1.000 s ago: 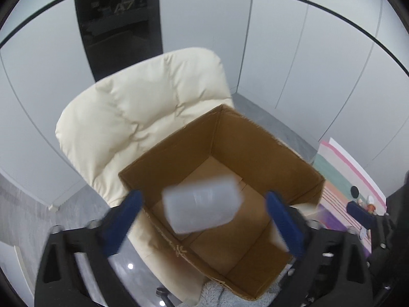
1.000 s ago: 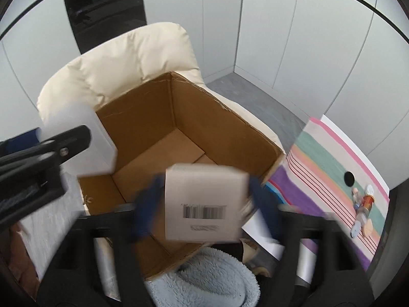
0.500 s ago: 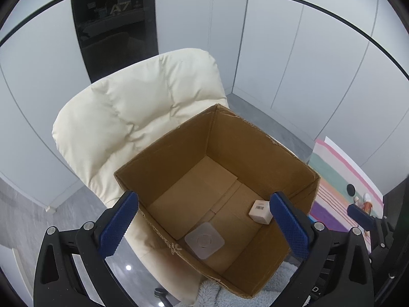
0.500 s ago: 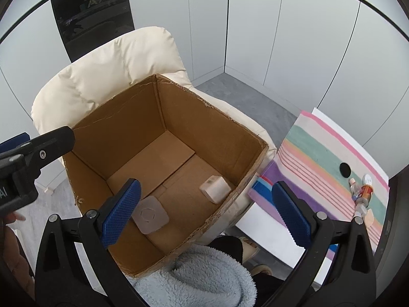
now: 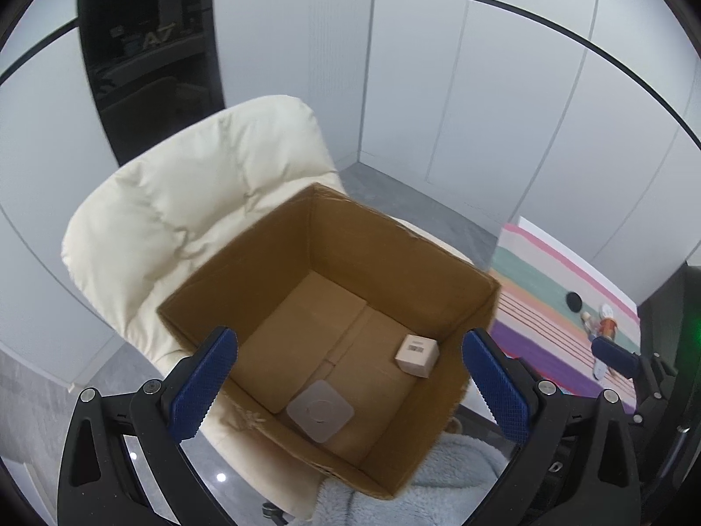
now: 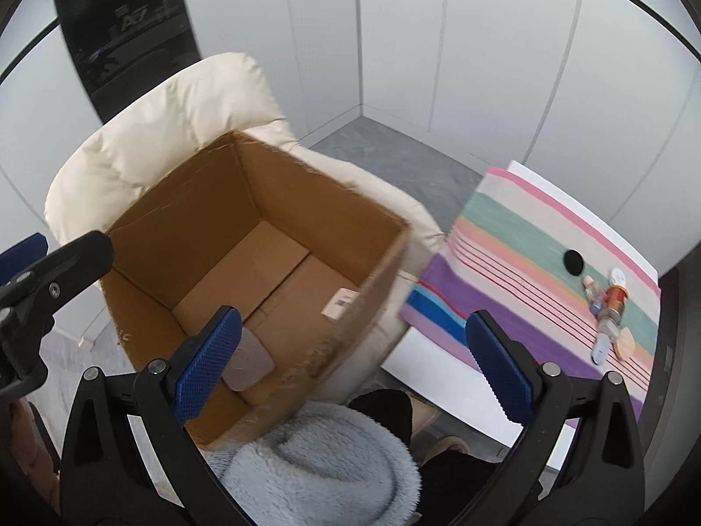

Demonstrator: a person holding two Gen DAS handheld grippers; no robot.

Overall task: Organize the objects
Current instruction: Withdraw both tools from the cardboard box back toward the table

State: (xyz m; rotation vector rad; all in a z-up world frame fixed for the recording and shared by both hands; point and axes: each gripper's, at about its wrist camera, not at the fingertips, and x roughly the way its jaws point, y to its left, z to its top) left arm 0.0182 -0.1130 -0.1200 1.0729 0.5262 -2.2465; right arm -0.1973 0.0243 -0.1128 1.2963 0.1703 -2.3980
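Observation:
An open cardboard box (image 5: 263, 236) stands on a cream chair; it also shows in the right wrist view (image 6: 184, 201). On its floor lie a translucent square container (image 5: 320, 411) and a small white carton with a barcode (image 5: 417, 355); both show in the right wrist view too, the container (image 6: 252, 361) and the carton (image 6: 341, 302). My left gripper (image 5: 350, 390) is open and empty above the box's near side. My right gripper (image 6: 350, 370) is open and empty above the box's near right corner. Several small items (image 6: 611, 315) lie on a striped cloth (image 6: 504, 236).
The cream padded chair (image 5: 184, 201) holds the box. A table with the striped cloth (image 5: 543, 271) stands to the right. A fluffy light-blue garment (image 6: 320, 464) is below the grippers. White wall panels and a dark glass panel (image 5: 144, 52) stand behind.
A second ago each gripper held an object over the box; both let go and the container and carton dropped to the box floor. The right gripper has since swung right toward the table.

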